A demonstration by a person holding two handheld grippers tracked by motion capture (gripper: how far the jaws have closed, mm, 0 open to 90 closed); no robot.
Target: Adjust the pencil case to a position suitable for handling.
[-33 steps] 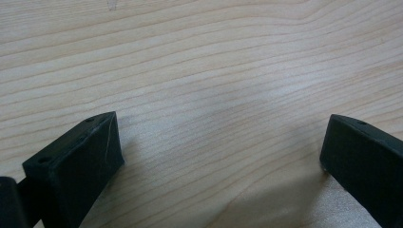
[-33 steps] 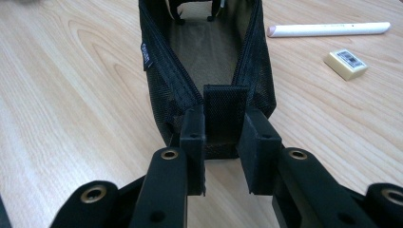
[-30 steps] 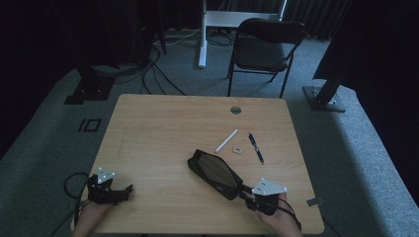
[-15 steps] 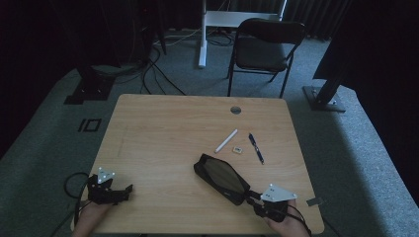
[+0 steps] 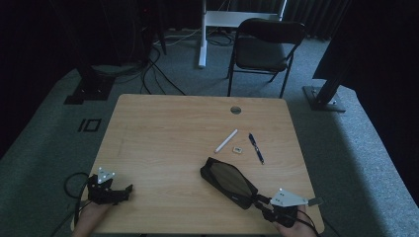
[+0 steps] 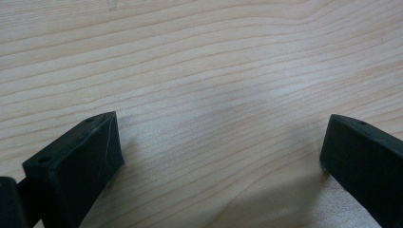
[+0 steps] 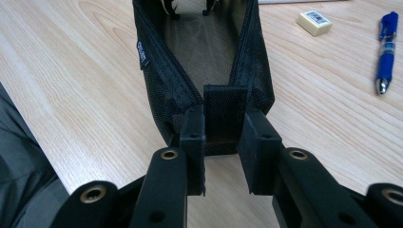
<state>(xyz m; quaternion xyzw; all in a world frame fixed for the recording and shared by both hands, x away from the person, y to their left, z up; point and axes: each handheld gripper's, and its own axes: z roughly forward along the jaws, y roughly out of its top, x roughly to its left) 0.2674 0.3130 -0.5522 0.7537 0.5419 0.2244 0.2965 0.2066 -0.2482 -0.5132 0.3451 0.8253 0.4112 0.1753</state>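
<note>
A black mesh pouch point(image 5: 228, 180) lies unzipped on the wooden table point(image 5: 168, 133), right of the middle and near the front edge. My right gripper point(image 5: 261, 201) is at the front right corner, shut on the pouch's fabric end tab. The right gripper view shows that tab pinched between the jaws point(image 7: 222, 137), with the pouch point(image 7: 204, 57) gaping beyond it. My left gripper point(image 5: 126, 191) rests at the front left corner, far from the pouch. In the left gripper view its jaws point(image 6: 221, 147) stand wide apart over bare wood.
A white stick point(image 5: 226, 140), a small eraser point(image 5: 237, 149) and a blue pen point(image 5: 256, 148) lie just beyond the pouch; eraser point(image 7: 313, 23) and pen point(image 7: 386, 45) also appear in the right gripper view. A cable hole point(image 5: 235, 109) is near the far edge. A chair point(image 5: 264, 49) stands behind.
My right gripper has moved right and toward the front edge, dragging the pouch along with it. The left gripper has stayed put.
</note>
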